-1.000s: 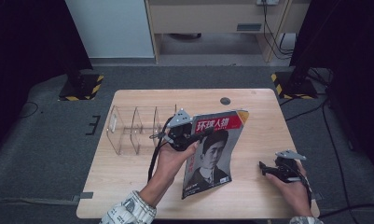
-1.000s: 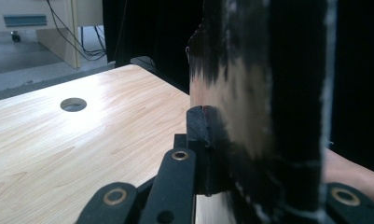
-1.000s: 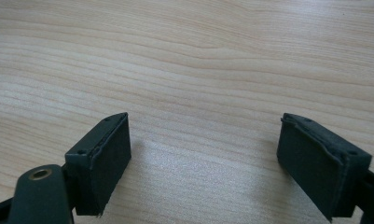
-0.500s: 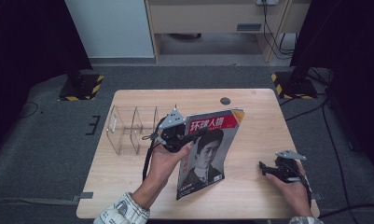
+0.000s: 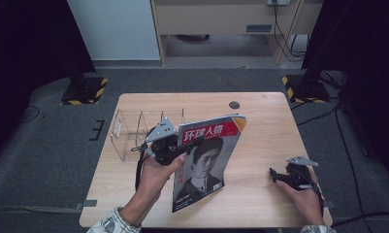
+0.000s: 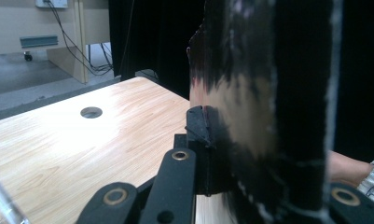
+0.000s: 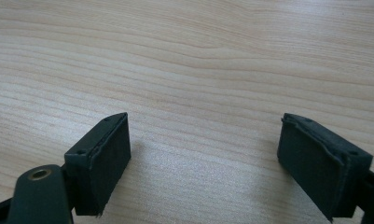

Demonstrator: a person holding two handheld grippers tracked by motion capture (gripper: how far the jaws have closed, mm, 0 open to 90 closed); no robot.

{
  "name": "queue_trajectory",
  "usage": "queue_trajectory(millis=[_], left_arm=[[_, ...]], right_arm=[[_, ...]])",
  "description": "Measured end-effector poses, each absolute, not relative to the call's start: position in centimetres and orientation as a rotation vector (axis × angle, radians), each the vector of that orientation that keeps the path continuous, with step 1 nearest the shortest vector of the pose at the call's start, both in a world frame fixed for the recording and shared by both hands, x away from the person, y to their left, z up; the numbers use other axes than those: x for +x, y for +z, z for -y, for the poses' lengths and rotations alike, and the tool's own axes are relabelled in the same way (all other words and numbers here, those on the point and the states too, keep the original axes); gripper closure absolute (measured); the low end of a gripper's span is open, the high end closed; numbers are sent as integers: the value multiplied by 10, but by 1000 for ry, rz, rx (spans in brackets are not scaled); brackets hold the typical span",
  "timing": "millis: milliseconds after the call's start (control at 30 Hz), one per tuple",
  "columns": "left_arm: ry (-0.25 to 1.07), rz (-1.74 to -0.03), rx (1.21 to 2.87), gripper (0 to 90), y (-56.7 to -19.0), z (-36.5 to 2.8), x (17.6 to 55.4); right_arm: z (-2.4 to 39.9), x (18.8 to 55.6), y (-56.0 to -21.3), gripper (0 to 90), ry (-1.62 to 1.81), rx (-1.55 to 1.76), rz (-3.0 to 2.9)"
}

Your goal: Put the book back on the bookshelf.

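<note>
My left gripper [image 5: 175,145], clamped on the magazine [image 5: 206,162], has carried it left toward the clear rack [image 5: 134,133], probably for slotting; my right gripper [image 5: 291,177] rests near-right, jaws apart.

Soft, even overhead light falls on the pale wooden table [image 5: 260,126], while the surroundings sink into near-black. In the left gripper view a sheen of glare lies on the wood near the round hole [image 6: 91,112], and the close, glossy magazine cover [image 6: 250,102] smears out of focus. In the right gripper view faint shadows spread beneath the sharp black jaws.
</note>
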State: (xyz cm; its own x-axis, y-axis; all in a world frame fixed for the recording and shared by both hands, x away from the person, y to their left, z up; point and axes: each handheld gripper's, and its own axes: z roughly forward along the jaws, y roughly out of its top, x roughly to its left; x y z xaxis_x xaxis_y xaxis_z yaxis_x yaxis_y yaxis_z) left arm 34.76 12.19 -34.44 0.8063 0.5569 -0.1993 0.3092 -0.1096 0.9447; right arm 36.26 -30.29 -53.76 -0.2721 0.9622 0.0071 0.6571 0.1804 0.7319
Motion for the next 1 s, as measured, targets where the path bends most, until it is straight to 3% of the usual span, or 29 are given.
queue_trajectory(millis=[567,1000], left_arm=[[307,-707,1708,867,-341,-148,339],[311,-774,1640,867,-341,-189,337]], right_arm=[[303,362,-538,174,876,1518,-1999],[303,362,-538,172,876,1521,-1998]])
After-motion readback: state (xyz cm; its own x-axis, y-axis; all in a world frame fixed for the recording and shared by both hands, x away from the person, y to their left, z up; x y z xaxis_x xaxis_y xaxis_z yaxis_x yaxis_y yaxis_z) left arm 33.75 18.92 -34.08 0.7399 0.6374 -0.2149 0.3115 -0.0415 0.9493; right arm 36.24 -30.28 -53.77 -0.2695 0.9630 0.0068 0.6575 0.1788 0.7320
